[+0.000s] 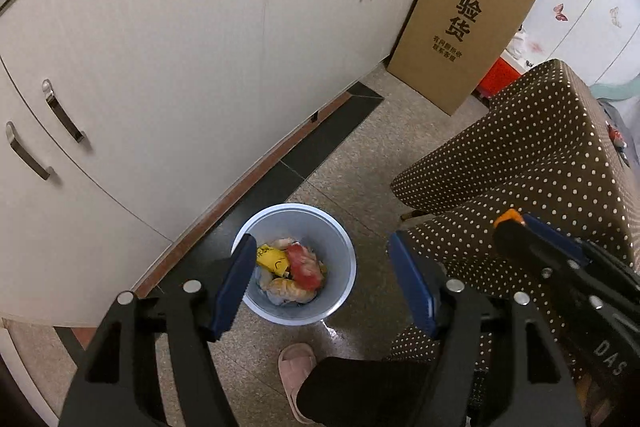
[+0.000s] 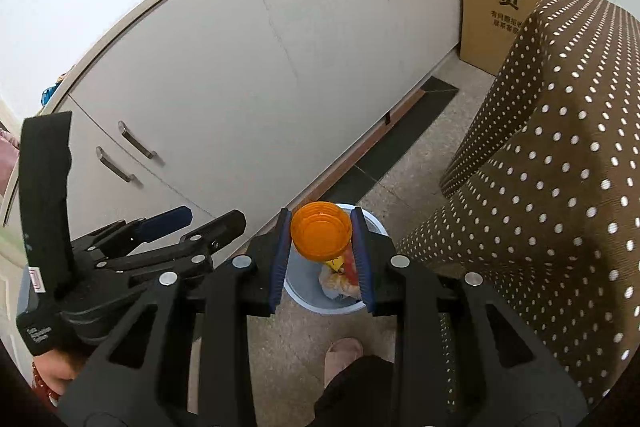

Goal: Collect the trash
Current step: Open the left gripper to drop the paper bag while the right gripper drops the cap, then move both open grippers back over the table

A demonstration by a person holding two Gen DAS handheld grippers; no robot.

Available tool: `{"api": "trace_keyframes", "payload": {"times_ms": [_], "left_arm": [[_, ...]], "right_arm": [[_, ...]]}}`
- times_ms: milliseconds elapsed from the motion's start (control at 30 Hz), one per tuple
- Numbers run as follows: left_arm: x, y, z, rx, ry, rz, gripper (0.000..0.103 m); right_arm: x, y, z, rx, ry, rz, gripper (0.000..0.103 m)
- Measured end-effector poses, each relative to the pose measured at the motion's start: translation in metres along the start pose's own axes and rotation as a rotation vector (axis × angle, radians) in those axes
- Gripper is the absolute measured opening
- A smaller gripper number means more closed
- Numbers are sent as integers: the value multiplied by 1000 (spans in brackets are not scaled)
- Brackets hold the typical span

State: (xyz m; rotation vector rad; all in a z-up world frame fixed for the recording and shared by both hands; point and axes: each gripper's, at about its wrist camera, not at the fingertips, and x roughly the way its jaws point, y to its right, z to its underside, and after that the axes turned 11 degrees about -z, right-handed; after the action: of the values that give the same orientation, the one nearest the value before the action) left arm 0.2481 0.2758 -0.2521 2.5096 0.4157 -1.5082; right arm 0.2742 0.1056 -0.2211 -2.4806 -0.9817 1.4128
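Note:
A light-blue trash bin [image 1: 347, 279] [image 2: 301, 293] stands on the floor by the cabinet. Inside lie a red wrapper [image 1: 305, 265], a yellow wrapper [image 1: 272, 257] and other crumpled trash. My left gripper [image 1: 319, 241] hangs open above the bin with nothing between its blue pads; it also shows at the left of the right wrist view [image 2: 182, 223]. My right gripper [image 2: 321, 217] is shut on an orange plastic cup [image 2: 320, 235] directly over the bin. In the left wrist view the right gripper [image 1: 510, 223] shows at the right with only an orange sliver of the cup visible.
White cabinet doors [image 1: 180, 59] with metal handles run along the left. A cardboard box [image 1: 464, 27] leans at the cabinet's far end. A brown polka-dot cloth [image 1: 532, 155] [image 2: 560, 167] drapes furniture on the right. A person's pink slipper [image 1: 296, 367] and dark trouser leg [image 1: 360, 391] stand in front of the bin.

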Motion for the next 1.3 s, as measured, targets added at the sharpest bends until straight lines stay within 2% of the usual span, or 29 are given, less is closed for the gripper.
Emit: {"api": "trace_keyframes", "payload": {"times_ms": [600, 667, 700, 733, 800, 967, 1300], "left_arm": [[4, -8, -10, -41, 34, 37, 68], [6, -13, -13, -57, 34, 31, 67], [6, -16, -15, -73, 36, 21, 67], [8, -22, -17, -94, 35, 33, 67], [6, -27, -18, -109, 35, 47, 67], [2, -23, -21, -102, 47, 45, 67], [-35, 9, -27, -66, 108, 113, 67]], "right_arm": [[25, -12, -10, -13, 12, -14, 30], [29, -14, -14, -12, 34, -27, 42], [30, -13, -16, -10, 47, -22, 59], [31, -11, -19, 0, 62, -23, 67], [32, -8, -22, 12, 63, -44, 67], [22, -10, -22, -8, 72, -16, 67], [-38, -6, -29, -37, 165, 43, 67]]}}
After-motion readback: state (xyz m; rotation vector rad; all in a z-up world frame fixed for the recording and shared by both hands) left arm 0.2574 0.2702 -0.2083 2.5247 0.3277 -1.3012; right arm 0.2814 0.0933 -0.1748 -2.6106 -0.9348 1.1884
